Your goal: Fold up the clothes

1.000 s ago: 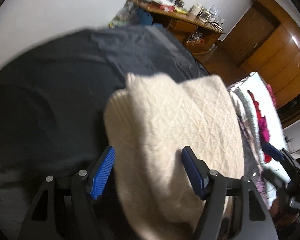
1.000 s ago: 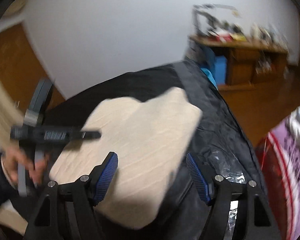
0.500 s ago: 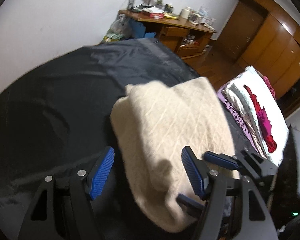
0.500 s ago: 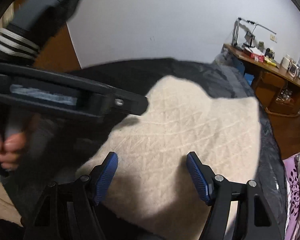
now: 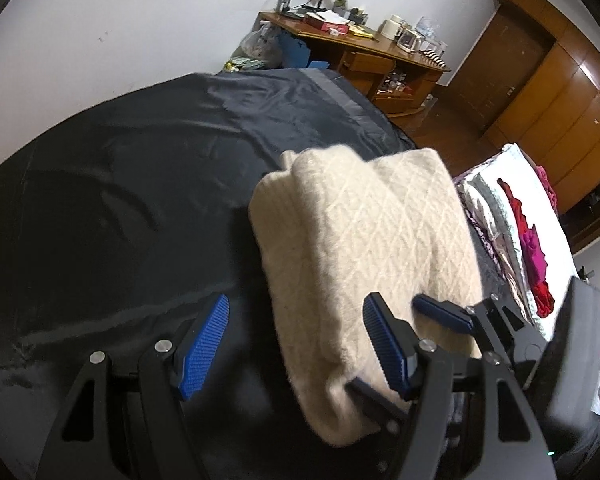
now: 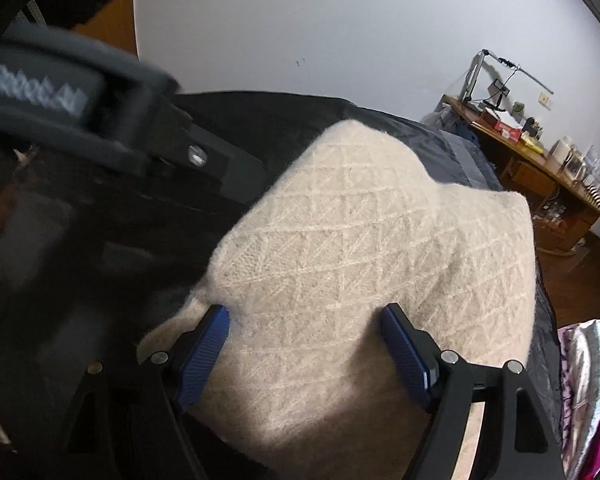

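A folded cream knit sweater (image 5: 364, 240) with a diamond pattern lies on a black sheet (image 5: 120, 184). My left gripper (image 5: 296, 344) is open just above the sweater's near left edge. My right gripper (image 6: 308, 352) is open over the sweater (image 6: 372, 248), its blue fingers straddling the near end. In the left wrist view the right gripper (image 5: 436, 312) shows at the sweater's near right corner. The left gripper's black body (image 6: 100, 120) fills the upper left of the right wrist view.
A wooden desk (image 5: 360, 48) with clutter stands by the white wall beyond the sheet. Wooden wardrobes (image 5: 560, 92) line the right. A pile of colourful clothes and bedding (image 5: 520, 232) lies to the right of the sweater.
Both grippers have closed in on the sweater's near end. The right gripper has swung left over it and now sits close beside the left one. The sweater lies still.
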